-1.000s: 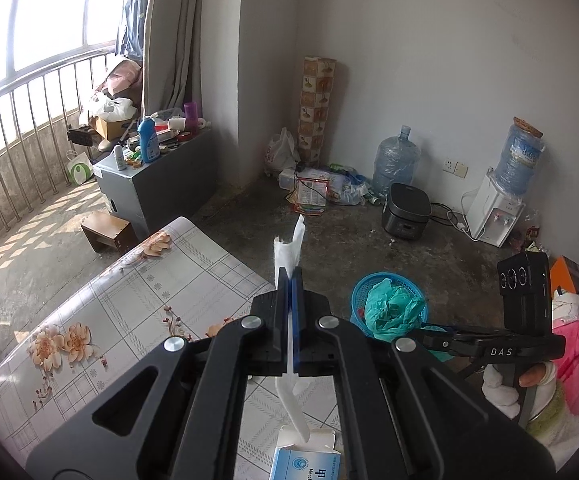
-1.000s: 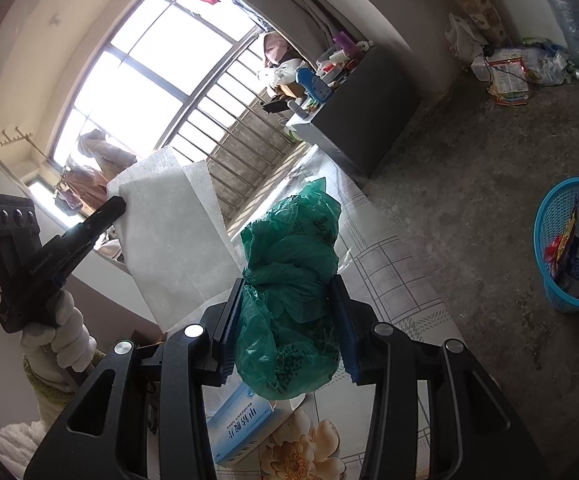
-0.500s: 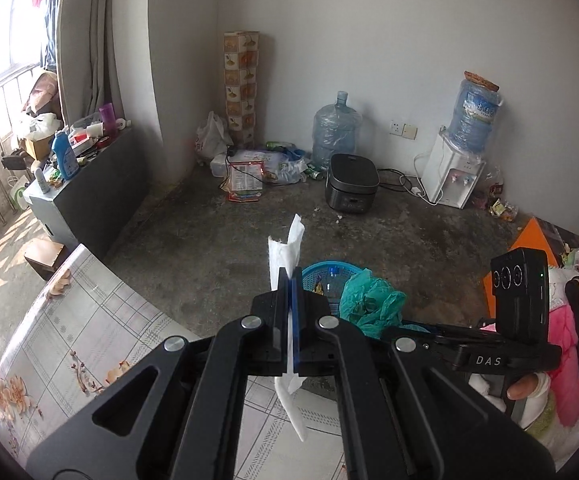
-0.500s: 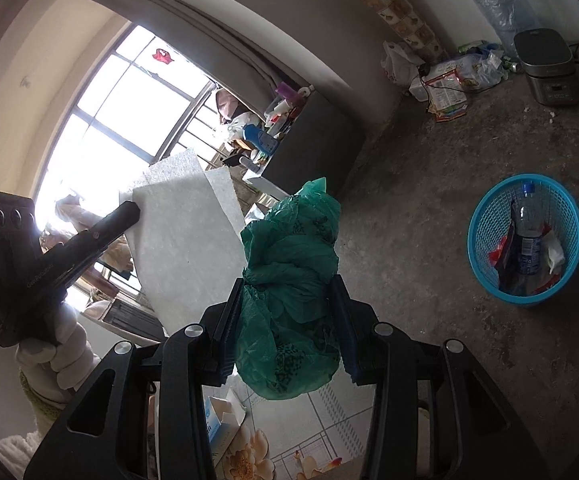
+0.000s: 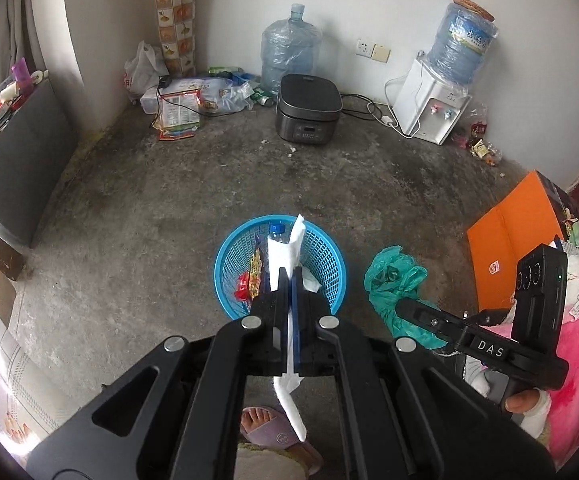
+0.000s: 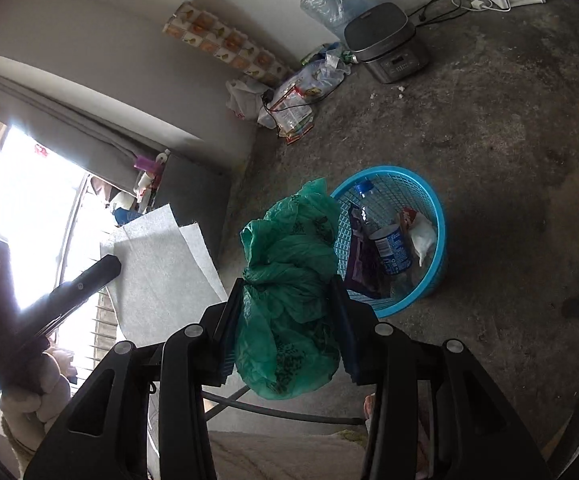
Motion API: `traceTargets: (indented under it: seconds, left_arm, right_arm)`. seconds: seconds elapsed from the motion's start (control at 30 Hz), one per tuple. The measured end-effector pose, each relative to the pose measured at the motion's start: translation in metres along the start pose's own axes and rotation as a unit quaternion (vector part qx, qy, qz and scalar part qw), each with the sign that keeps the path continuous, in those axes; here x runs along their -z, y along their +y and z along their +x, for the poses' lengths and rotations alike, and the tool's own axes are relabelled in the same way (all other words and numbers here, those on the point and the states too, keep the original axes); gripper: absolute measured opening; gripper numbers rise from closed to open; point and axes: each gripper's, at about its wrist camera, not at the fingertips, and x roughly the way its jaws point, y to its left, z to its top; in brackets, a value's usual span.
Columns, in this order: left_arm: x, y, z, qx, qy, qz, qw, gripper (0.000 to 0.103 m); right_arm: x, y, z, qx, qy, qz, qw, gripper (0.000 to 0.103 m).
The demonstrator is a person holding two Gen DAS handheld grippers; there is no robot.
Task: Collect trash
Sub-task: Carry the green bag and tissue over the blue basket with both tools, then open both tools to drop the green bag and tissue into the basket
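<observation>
- Left gripper: clamped on white tissue, held over the basket
- Right gripper: gripped green bag, beside the basket
- Blue basket: on floor, held a bottle and wrappers

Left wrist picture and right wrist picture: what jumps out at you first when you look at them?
The bright blue basket on the grey floor grabs the eye, with a bottle and wrappers already inside. Right in front, the left tongs pinch a white tissue above it. In the right wrist picture, the right tongs squeeze a crumpled green plastic bag beside the basket.
</observation>
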Motion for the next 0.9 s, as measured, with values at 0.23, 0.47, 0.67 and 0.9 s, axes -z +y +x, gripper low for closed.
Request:
traceTargets:
  seconds: [0.23,0.47,0.67,0.9]
  left_arm:
    - [-0.008,-0.007,0.085,0.007,0.049,0.005,0.9987,0.000]
    - [-0.011,0.004,0.151,-0.046,0.095,0.015,0.9943,0.037]
    - [-0.014,0.019,0.133,-0.044,0.086,0.006,0.9953,0.044]
    - [-0.013,0.045,0.038,-0.049,0.052,0.010,0.9974,0.053]
  right_arm:
    - [-0.019,-0.038,0.052,0.021,0.015,0.037,0.999,0.041]
    - [-0.034,-0.081,0.132,0.086,0.055,0.059,0.993,0.061]
    - [-0.019,-0.093,0.127,0.092,0.045,0.074,0.992,0.061]
    - [-0.017,-0.051,0.085,0.090,-0.008,0.019,0.996,0.061]
